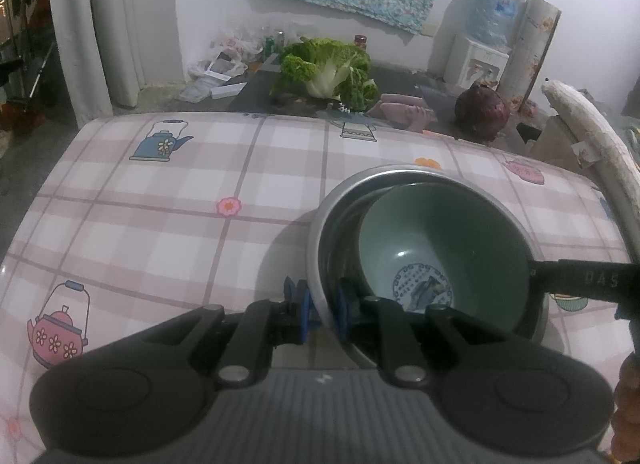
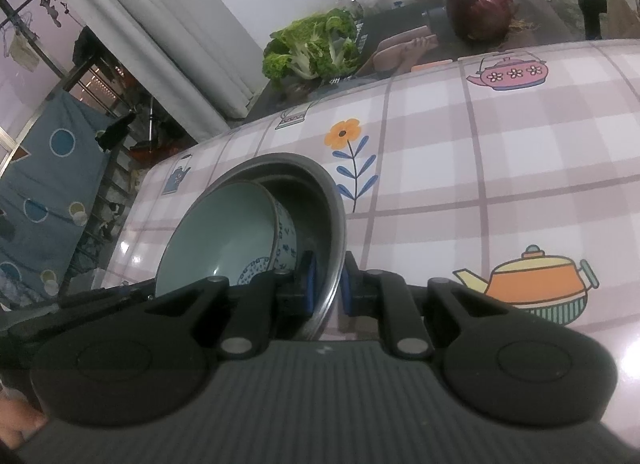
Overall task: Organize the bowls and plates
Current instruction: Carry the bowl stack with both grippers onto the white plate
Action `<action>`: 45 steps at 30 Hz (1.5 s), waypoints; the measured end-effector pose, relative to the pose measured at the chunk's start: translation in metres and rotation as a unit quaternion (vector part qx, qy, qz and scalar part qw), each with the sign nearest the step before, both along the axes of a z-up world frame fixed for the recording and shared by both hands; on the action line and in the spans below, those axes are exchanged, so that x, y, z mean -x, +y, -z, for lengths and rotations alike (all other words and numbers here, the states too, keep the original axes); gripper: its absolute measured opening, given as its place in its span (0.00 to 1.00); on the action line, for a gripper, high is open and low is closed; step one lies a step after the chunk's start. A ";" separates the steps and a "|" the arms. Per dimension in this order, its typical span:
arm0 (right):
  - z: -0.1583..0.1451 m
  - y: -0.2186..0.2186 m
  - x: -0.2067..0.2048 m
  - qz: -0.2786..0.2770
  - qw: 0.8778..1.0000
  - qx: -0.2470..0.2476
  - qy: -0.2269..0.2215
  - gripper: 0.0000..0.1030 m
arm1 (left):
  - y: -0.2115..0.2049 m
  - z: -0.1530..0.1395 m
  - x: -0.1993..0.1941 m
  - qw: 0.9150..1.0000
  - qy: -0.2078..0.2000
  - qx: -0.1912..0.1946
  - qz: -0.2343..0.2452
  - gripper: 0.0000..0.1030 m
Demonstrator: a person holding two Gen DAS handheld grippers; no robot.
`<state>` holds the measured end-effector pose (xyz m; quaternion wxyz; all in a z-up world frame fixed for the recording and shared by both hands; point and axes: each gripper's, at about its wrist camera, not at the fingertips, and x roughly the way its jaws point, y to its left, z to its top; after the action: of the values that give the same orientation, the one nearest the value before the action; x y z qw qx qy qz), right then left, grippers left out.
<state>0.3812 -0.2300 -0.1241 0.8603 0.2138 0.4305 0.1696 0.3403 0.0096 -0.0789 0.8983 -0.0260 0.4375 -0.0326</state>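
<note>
Metal bowl [image 1: 326,223] rim pinched between both grippers' fingers [image 2: 308,288].

- The metal bowl [image 1: 332,219] sits on the table [image 1: 160,191], its rim caught between the fingers of the left gripper [image 1: 322,314].
- The ceramic bowl [image 1: 440,248] lies tilted inside the metal bowl, to the right of the left gripper's fingers.
- The right gripper [image 2: 326,290] clasps the metal bowl's rim on the opposite side, with the ceramic bowl to its left.
- Beyond the table's far edge, ahead of the left gripper, lie the cabbage [image 1: 328,71] and, further right, the red cabbage [image 1: 482,109].
</note>
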 end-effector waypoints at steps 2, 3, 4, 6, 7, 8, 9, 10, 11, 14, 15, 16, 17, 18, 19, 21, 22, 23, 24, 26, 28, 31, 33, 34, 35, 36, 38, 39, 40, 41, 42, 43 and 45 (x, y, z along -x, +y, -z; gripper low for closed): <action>0.000 -0.001 0.000 0.000 1.000 -0.001 -0.001 0.12 | -0.001 0.000 0.001 1.000 -0.002 -0.003 0.000 0.14; 0.000 -0.001 0.001 0.001 1.000 -0.002 -0.001 0.12 | -0.002 -0.001 0.001 1.000 -0.003 -0.004 0.000 0.14; 0.000 -0.001 0.001 0.002 1.000 -0.004 -0.001 0.12 | -0.002 -0.001 0.002 1.000 -0.003 -0.004 0.000 0.15; 0.000 -0.001 0.002 0.002 1.000 -0.004 -0.002 0.12 | -0.002 -0.001 0.002 1.000 -0.003 -0.003 -0.001 0.15; 0.000 -0.001 0.002 0.002 1.000 -0.004 -0.002 0.12 | -0.002 -0.001 0.002 1.000 -0.004 -0.003 0.000 0.15; 0.000 -0.002 0.002 0.002 1.000 -0.004 -0.002 0.12 | -0.002 -0.002 0.002 1.000 -0.005 -0.003 0.000 0.15; 0.000 -0.002 0.003 0.002 1.000 -0.005 -0.002 0.12 | -0.002 -0.003 0.003 1.000 -0.006 -0.002 -0.001 0.14; 0.000 -0.003 0.003 0.002 1.000 -0.007 -0.001 0.12 | -0.002 -0.003 0.003 1.000 -0.007 -0.001 -0.001 0.15; 0.000 -0.003 0.002 0.002 1.000 -0.009 -0.001 0.12 | -0.002 -0.004 0.003 1.000 -0.008 -0.001 -0.001 0.15; 0.000 -0.003 0.002 0.003 1.000 -0.011 -0.001 0.12 | -0.002 -0.007 0.005 1.000 -0.010 -0.001 -0.002 0.15; -0.001 -0.003 0.003 0.003 1.000 -0.011 -0.002 0.13 | -0.001 -0.007 0.005 1.000 -0.011 -0.001 -0.002 0.15; -0.001 -0.003 0.003 0.003 1.000 -0.011 -0.003 0.13 | -0.001 -0.008 0.005 1.000 -0.013 -0.001 -0.002 0.15; -0.001 -0.003 0.003 0.003 1.000 -0.012 -0.003 0.13 | 0.000 -0.009 0.005 1.000 -0.013 -0.001 -0.002 0.15; -0.002 -0.003 0.003 0.003 1.000 -0.012 -0.004 0.13 | -0.001 -0.009 0.006 1.000 -0.014 -0.001 -0.002 0.15; -0.002 -0.003 0.004 0.003 1.000 -0.012 -0.005 0.13 | -0.001 -0.010 0.006 1.000 -0.015 -0.001 -0.003 0.15; -0.004 -0.002 0.004 0.002 1.000 -0.011 -0.007 0.13 | -0.001 -0.011 0.007 1.000 -0.017 -0.002 -0.003 0.15; -0.004 -0.002 0.004 0.002 1.000 -0.012 -0.007 0.13 | -0.001 -0.012 0.007 1.000 -0.018 -0.001 -0.004 0.15; -0.005 -0.002 0.004 0.002 1.000 -0.011 -0.008 0.13 | -0.001 -0.012 0.008 1.000 -0.018 -0.001 -0.004 0.15; -0.006 -0.002 0.005 0.002 1.000 -0.011 -0.009 0.13 | -0.001 -0.013 0.008 1.000 -0.019 -0.001 -0.004 0.15; -0.007 -0.002 0.006 0.002 1.000 -0.012 -0.010 0.13 | -0.001 -0.014 0.009 1.000 -0.021 -0.001 -0.004 0.15; -0.008 -0.002 0.006 0.002 1.000 -0.012 -0.012 0.13 | -0.001 -0.016 0.010 1.000 -0.023 -0.001 -0.004 0.15; -0.010 -0.003 0.007 0.003 1.000 -0.012 -0.013 0.13 | -0.002 -0.018 0.011 1.000 -0.025 -0.001 -0.004 0.15; -0.011 -0.003 0.008 0.003 1.000 -0.012 -0.015 0.13 | -0.003 -0.019 0.012 1.000 -0.027 -0.001 -0.004 0.15; -0.011 -0.004 0.009 0.003 1.000 -0.013 -0.015 0.13 | -0.003 -0.020 0.013 1.000 -0.028 -0.001 -0.004 0.15; -0.012 -0.004 0.009 0.004 1.000 -0.013 -0.016 0.13 | -0.004 -0.021 0.014 1.000 -0.029 -0.001 -0.004 0.15; -0.013 -0.004 0.010 0.004 1.000 -0.013 -0.017 0.13 | -0.004 -0.022 0.014 1.000 -0.030 -0.001 -0.004 0.15; -0.015 -0.005 0.011 0.004 1.000 -0.014 -0.019 0.13 | -0.004 -0.023 0.016 0.999 -0.031 -0.001 -0.004 0.15; -0.016 -0.005 0.012 0.004 1.000 -0.014 -0.020 0.13 | -0.004 -0.024 0.016 0.999 -0.032 -0.001 -0.005 0.15; -0.016 -0.005 0.013 0.004 1.000 -0.014 -0.020 0.13 | -0.004 -0.025 0.017 0.999 -0.033 -0.001 -0.005 0.15; -0.018 -0.006 0.013 0.004 1.000 -0.014 -0.021 0.13 | -0.004 -0.025 0.018 0.999 -0.034 0.000 -0.005 0.15; -0.018 -0.006 0.014 0.004 1.000 -0.014 -0.022 0.13 | -0.004 -0.027 0.019 0.999 -0.035 0.000 -0.005 0.15; -0.019 -0.006 0.015 0.004 1.000 -0.015 -0.023 0.13 | -0.004 -0.028 0.020 0.999 -0.036 0.000 -0.004 0.15; -0.021 -0.007 0.017 0.005 1.000 -0.016 -0.024 0.13 | -0.004 -0.030 0.022 0.999 -0.038 0.000 -0.004 0.15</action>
<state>0.3642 -0.2368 -0.1030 0.8678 0.2252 0.4058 0.1777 0.3183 0.0054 -0.0490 0.9142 -0.0266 0.4032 -0.0297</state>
